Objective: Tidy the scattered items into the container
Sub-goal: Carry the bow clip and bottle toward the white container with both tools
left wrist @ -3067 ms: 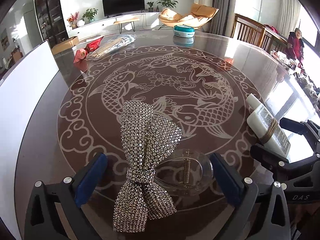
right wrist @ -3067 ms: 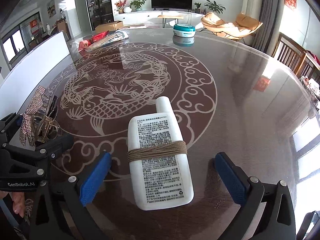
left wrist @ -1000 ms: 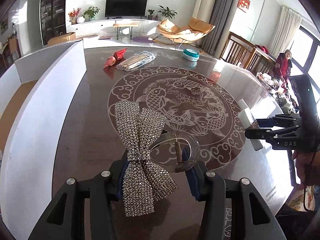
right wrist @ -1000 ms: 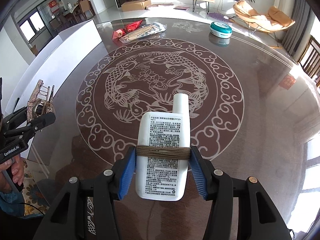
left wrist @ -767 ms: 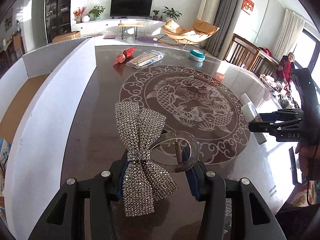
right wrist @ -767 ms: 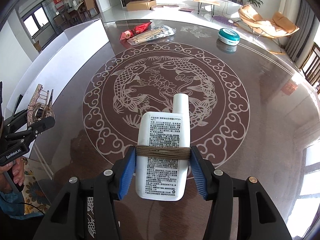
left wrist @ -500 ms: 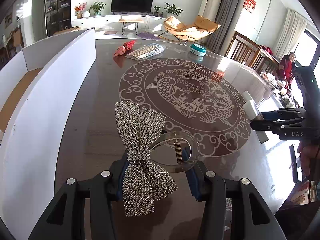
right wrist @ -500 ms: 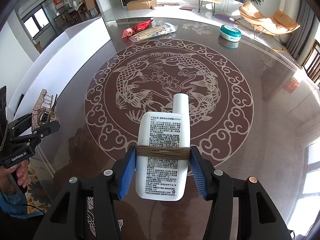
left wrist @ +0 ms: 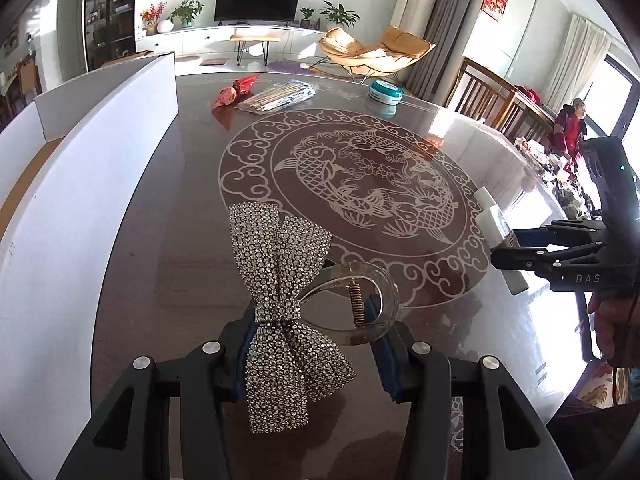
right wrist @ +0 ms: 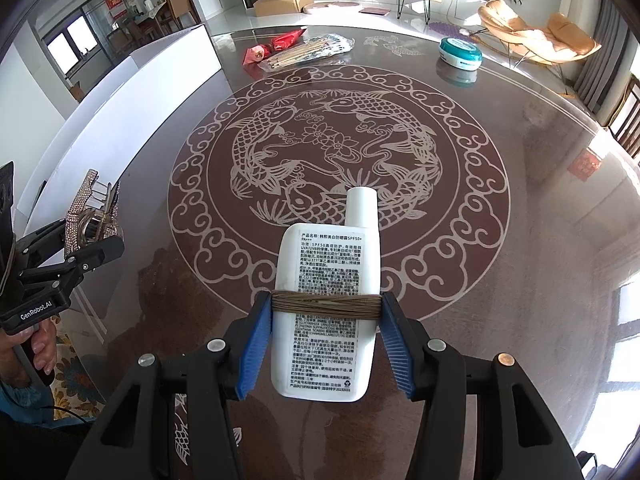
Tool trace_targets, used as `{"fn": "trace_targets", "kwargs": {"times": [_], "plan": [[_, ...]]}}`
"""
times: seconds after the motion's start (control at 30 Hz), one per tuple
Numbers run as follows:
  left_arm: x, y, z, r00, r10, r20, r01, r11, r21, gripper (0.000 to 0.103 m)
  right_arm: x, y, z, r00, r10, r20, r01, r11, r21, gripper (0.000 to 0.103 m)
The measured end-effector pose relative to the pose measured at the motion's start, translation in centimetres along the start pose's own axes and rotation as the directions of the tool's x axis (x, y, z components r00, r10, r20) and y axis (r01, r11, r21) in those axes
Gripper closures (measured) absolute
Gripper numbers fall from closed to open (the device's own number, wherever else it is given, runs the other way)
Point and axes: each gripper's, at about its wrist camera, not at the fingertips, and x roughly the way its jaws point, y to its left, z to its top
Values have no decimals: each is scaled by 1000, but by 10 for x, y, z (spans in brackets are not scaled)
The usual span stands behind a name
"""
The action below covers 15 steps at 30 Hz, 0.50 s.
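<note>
My left gripper [left wrist: 314,344] is shut on a rhinestone bow hair clip [left wrist: 280,280] with a clear claw, held above the table. It also shows in the right wrist view [right wrist: 94,216] at the left edge. My right gripper [right wrist: 326,340] is shut on a white sunscreen bottle [right wrist: 328,304] wrapped with brown string, held above the table; the bottle shows in the left wrist view [left wrist: 494,220] at the right. The white open box [left wrist: 80,168] stands along the table's left side, to the left of the left gripper.
On the far side of the round brown table [right wrist: 520,220] lie a red packet [left wrist: 234,90], a clear bag of sticks [left wrist: 280,94] and a teal round tin [left wrist: 385,92]. Wooden chairs [left wrist: 492,100] stand at the right. A person sits far right.
Both grippers went from open around their items to shut on them and lifted them off the table. In the last second both drift slightly, the box wall nearer the left gripper.
</note>
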Motion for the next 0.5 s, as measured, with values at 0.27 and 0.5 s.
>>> {"fn": "trace_targets", "kwargs": {"times": [0.27,0.5], "plan": [[2,4,-5,1000,-4,-12,4,1000,-20,54,7,7,-1,1000,7,-13,-7,1000,-10,49],[-21,1,5,999,-28,40,29,999,-23,54,0,14,8,1000,-3,4,3,999,-33,49]]}}
